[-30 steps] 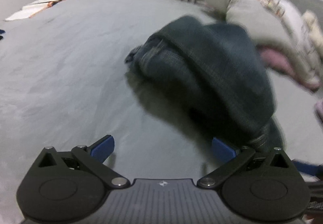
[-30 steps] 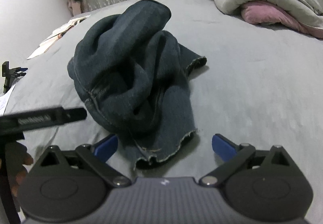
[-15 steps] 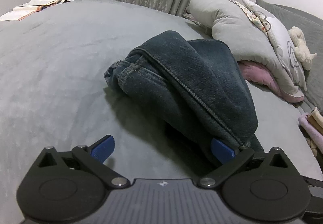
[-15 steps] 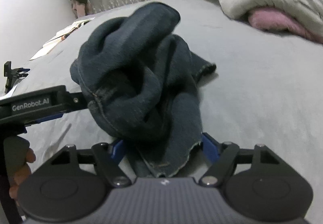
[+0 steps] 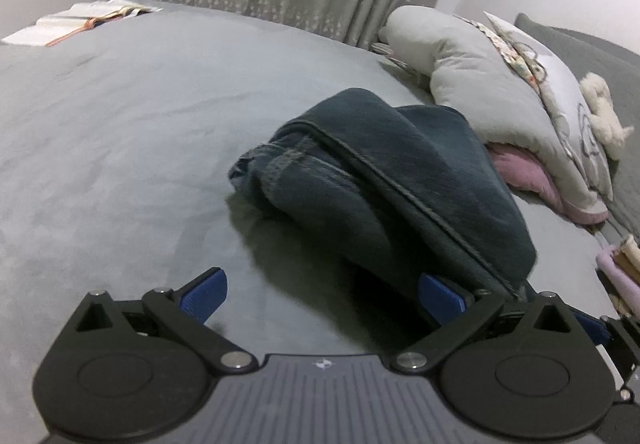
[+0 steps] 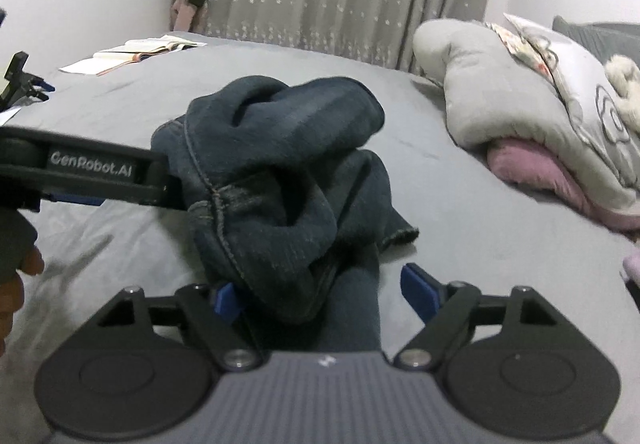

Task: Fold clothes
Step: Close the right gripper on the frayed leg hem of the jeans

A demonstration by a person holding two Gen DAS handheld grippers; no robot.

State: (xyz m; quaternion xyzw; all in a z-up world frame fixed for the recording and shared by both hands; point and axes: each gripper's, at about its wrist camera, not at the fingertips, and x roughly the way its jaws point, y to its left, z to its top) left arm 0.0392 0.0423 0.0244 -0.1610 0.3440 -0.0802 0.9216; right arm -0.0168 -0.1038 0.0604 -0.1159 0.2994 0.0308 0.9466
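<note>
Dark denim jeans [image 6: 280,164], crumpled heap

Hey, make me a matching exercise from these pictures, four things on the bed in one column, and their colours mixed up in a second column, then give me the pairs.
Things:
1. jeans
2. bed cover
3. blanket under the quilt
4. gripper finger pads

Colours:
A. pink
B. bright blue
C. dark blue denim
D. plain grey

Pairs: 1-C, 2-D, 3-A, 4-B
</note>
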